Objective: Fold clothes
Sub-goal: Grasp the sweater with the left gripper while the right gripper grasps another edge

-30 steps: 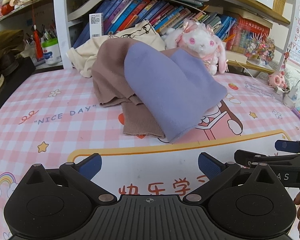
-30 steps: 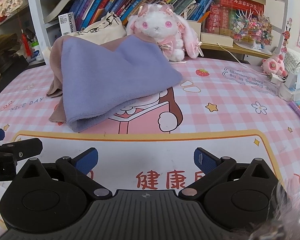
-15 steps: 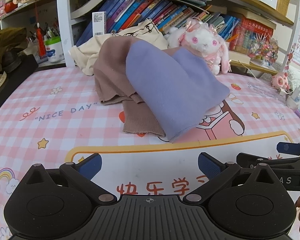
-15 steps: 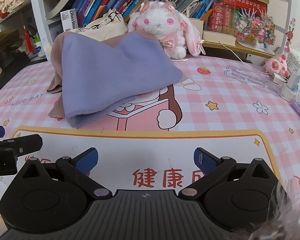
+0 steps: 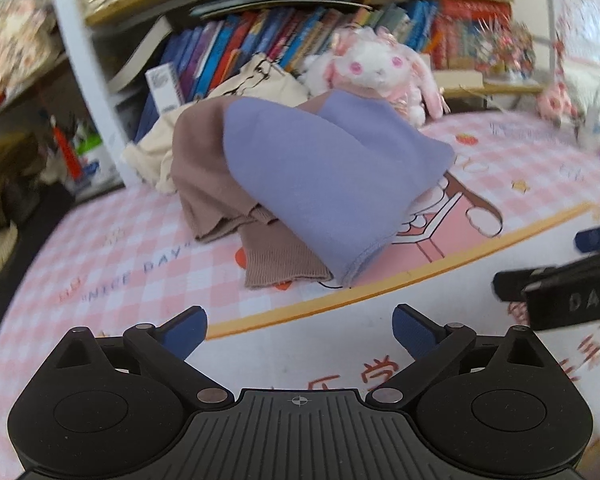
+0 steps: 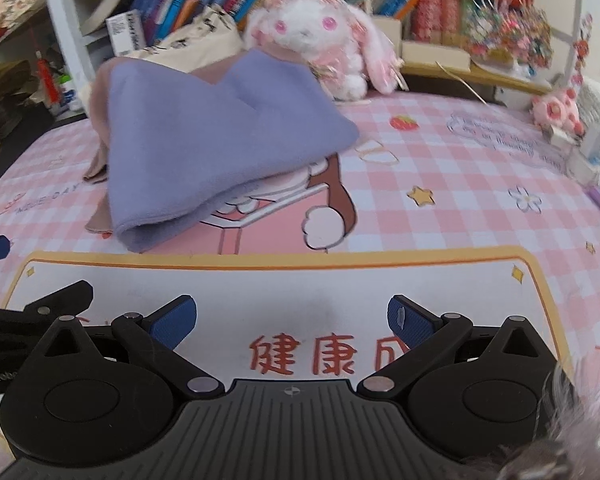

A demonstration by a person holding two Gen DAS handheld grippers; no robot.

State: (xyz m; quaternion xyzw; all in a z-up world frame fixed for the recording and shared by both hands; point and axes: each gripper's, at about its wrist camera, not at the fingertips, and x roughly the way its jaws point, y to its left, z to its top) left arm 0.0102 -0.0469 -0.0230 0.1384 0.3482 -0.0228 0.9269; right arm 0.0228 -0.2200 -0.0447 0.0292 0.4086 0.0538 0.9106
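Observation:
A lavender cloth [image 5: 328,184] lies folded on top of a brown knit garment [image 5: 204,168] on the pink checked mat; both show in the right wrist view, the lavender cloth [image 6: 216,136] over the brown garment [image 6: 98,168]. A cream garment [image 5: 256,84] lies behind them. My left gripper [image 5: 300,330] is open and empty, short of the pile's near edge. My right gripper [image 6: 292,320] is open and empty over the white panel of the mat, and shows at the right of the left wrist view [image 5: 560,288].
A white plush rabbit [image 6: 320,36] sits behind the pile against a bookshelf [image 5: 284,36] full of books. A small pink toy [image 6: 556,112] and a white box [image 6: 596,148] stand at the right edge. Dark items [image 5: 8,184] lie at the left.
Both grippers have moved forward toward the pile, which now looks larger and closer. The left view has tilted. Both grippers stay open.

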